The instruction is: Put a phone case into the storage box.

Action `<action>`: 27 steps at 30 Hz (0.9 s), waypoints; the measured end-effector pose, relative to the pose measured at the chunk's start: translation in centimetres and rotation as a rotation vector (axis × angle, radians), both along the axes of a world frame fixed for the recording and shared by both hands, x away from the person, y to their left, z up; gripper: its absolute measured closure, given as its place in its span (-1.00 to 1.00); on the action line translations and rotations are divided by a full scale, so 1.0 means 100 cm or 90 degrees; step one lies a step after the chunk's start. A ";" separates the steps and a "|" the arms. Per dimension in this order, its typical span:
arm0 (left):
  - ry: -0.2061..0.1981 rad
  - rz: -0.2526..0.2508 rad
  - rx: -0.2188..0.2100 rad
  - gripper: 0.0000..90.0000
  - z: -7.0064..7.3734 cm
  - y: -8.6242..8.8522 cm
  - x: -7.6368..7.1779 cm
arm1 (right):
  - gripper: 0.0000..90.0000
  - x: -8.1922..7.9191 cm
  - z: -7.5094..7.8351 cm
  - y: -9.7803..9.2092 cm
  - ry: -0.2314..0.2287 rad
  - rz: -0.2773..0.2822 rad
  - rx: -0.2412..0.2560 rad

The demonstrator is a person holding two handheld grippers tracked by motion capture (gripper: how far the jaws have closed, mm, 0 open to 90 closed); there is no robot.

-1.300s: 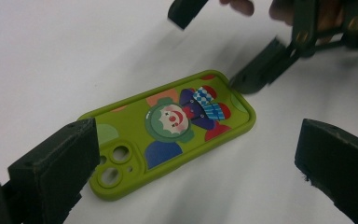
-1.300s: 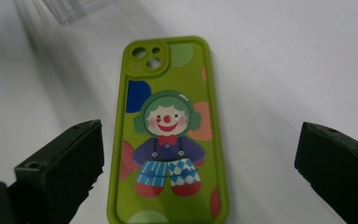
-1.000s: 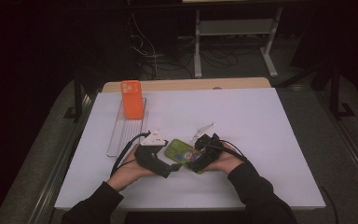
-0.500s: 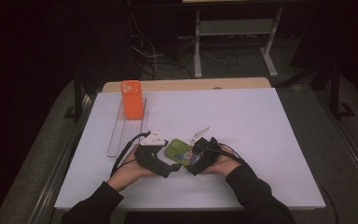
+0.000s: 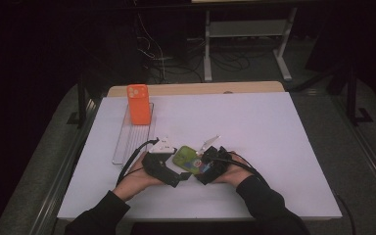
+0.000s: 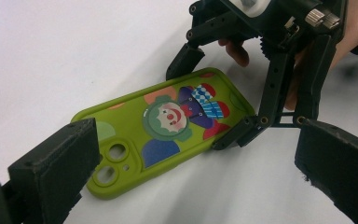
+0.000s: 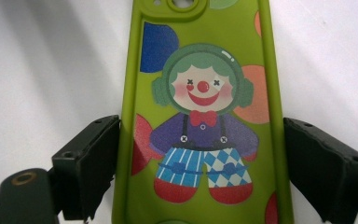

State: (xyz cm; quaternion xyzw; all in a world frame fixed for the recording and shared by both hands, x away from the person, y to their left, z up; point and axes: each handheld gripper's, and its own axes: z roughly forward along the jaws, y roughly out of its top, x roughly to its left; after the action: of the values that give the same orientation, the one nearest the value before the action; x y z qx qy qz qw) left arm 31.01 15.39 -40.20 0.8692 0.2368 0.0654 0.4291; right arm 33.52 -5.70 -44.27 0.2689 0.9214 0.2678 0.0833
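**A:** So where are my hand-held grippers at?

**B:** Right hand-held gripper (image 5: pixel 201 166) first: in its own view my jaws sit on either side of the green phone case (image 7: pixel 200 112), down at the clown's legs. The left jaw looks like it's just touching the case's edge, the right one has a sliver of white showing between it and the case. So it's spread around the case, not squeezing it yet as far as I can see.

**A:** And the left one?

**B:** Left hand-held gripper (image 6: pixel 200 163) is wide open. Its jaws sit at the camera-cutout end of the green phone case (image 6: pixel 168 130), one just beside that corner, the other well off to the side. Nothing is gripped.

**A:** Where's the case itself?

**B:** Lying flat, printed back up, on the white tabletop (image 5: pixel 274 137), near the front edge, right between my two hands in the high view (image 5: pixel 186 157).

**A:** Anything else around?

**B:** Further back on the left there's an orange phone case (image 5: pixel 138 104) standing upright at the far end of a clear tray (image 5: pixel 127 142). It's well apart from the green one.
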 end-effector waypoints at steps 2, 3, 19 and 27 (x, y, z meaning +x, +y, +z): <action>0.000 0.000 0.001 -1.00 0.000 0.000 0.000 | -0.69 -0.001 0.000 0.001 0.004 -0.007 0.004; 0.001 0.000 0.001 -1.00 0.000 0.000 0.000 | -0.69 -0.001 0.000 0.001 0.004 -0.008 0.004; 0.001 -0.005 0.002 -1.00 -0.001 -0.001 0.000 | -0.66 -0.002 0.001 0.001 0.012 -0.010 0.015; 0.002 -0.006 0.000 -1.00 -0.001 -0.001 0.000 | -0.66 0.000 0.014 -0.010 0.012 -0.032 0.034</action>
State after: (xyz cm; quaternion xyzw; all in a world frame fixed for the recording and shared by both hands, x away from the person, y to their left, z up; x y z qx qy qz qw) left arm 30.99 15.32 -40.34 0.8703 0.2336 0.0620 0.4292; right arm 33.57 -6.69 -42.92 0.2966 0.9077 0.2877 0.0738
